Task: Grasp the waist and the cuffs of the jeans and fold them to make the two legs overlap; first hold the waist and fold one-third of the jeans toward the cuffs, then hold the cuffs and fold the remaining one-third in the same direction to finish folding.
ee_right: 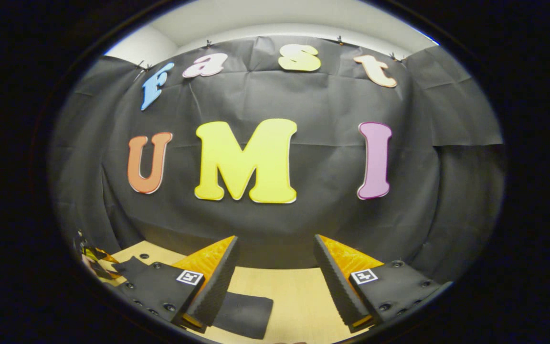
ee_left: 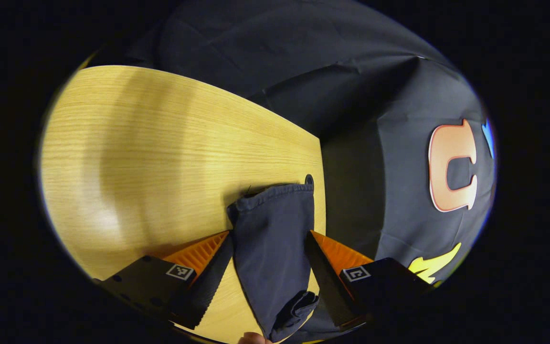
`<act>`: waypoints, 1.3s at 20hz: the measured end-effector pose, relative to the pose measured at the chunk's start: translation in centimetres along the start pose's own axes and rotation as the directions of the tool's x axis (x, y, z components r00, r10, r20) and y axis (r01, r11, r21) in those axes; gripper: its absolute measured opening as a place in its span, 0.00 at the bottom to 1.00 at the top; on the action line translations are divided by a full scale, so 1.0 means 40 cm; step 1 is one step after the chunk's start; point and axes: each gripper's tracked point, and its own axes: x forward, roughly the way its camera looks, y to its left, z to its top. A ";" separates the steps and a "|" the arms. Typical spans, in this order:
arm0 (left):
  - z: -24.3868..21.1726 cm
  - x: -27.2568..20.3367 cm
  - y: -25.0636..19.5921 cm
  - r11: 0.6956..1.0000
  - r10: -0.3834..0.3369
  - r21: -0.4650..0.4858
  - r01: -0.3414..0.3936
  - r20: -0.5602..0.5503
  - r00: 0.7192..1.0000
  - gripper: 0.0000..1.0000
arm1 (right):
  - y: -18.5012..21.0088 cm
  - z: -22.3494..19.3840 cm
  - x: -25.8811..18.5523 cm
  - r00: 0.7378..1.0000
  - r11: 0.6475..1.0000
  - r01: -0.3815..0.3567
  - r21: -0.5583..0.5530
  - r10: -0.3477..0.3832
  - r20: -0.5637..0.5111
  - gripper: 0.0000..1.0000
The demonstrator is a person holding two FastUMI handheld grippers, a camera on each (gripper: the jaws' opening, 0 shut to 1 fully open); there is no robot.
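The left hand-held gripper [ee_left: 269, 267] straddles the jeans [ee_left: 275, 253], jaws wide, fabric running lengthwise between them; the right hand-held gripper [ee_right: 275, 282] hovers open above the counter [ee_right: 299, 296].

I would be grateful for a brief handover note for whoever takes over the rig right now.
Left tongs: open, straddling a dark navy jeans leg without pressing on it; the hemmed cuff end lies near the edge of the light wooden table.
Right tongs: open, empty, raised over the table, with dark cloth below, likely more of the jeans.
Done: no grasp yet; fold progress unclear.
Left: grasp, overlap the legs, make both thirds folds.
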 end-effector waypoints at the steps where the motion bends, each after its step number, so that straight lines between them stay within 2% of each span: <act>1: 0.001 0.004 -0.006 1.000 -0.005 -0.003 0.005 -0.002 1.000 0.97 | -0.011 0.003 -0.001 1.000 1.000 0.008 0.004 -0.008 0.002 0.94; 2: 0.007 0.015 -0.009 1.000 -0.013 -0.015 0.013 0.001 1.000 0.97 | -0.022 0.001 0.003 1.000 1.000 0.016 0.000 -0.016 0.000 0.99; 5: 0.014 0.046 -0.036 0.996 -0.050 -0.073 0.050 0.012 0.999 1.00 | -0.043 0.001 -0.003 1.000 1.000 0.025 -0.014 -0.025 -0.005 0.94; 6: 0.013 0.054 -0.040 0.995 -0.063 -0.082 0.064 0.015 0.998 0.97 | -0.052 -0.001 -0.003 1.000 0.999 0.030 -0.015 -0.030 -0.008 0.94; 8: 0.003 0.079 -0.012 0.998 -0.036 -0.051 0.036 0.011 0.999 0.94 | -0.072 0.002 -0.003 0.999 0.999 0.041 -0.010 -0.041 -0.009 0.94; 9: -0.002 0.086 0.013 0.999 -0.008 -0.054 0.009 0.012 1.000 0.75 | -0.082 0.006 -0.004 0.999 0.999 0.047 -0.008 -0.047 -0.008 0.94; 11: 0.004 0.089 0.022 0.996 -0.009 -0.091 0.011 0.024 1.000 0.32 | -0.105 0.013 -0.007 0.998 0.998 0.060 -0.012 -0.060 -0.001 0.94; 12: 0.004 0.090 0.020 0.997 -0.012 -0.076 0.014 0.027 1.000 0.11 | -0.115 0.016 -0.009 0.998 0.998 0.065 -0.017 -0.065 0.000 0.94; 15: -0.005 0.076 0.004 1.000 -0.018 0.007 0.018 0.046 0.999 0.04 | -0.142 0.017 -0.014 0.997 0.997 0.076 -0.014 -0.076 -0.001 0.94; 19: -0.026 0.024 -0.088 0.992 -0.086 0.098 0.080 0.065 0.994 0.04 | -0.157 0.008 -0.015 0.997 0.997 0.080 0.003 -0.080 -0.007 0.94; 23: -0.106 -0.035 -0.195 0.964 -0.162 0.216 0.155 0.016 0.987 0.04 | -0.167 0.008 -0.025 0.997 0.997 0.071 0.023 -0.071 -0.004 0.94; 24: -0.127 -0.050 -0.217 0.954 -0.179 0.248 0.169 0.015 0.984 0.04 | -0.172 0.011 -0.027 0.997 0.997 0.071 0.024 -0.071 -0.001 0.96; 26: -0.172 -0.078 -0.274 0.925 -0.216 0.322 0.200 0.014 0.976 0.04 | -0.185 0.009 -0.035 0.997 0.997 0.071 0.020 -0.071 -0.004 0.94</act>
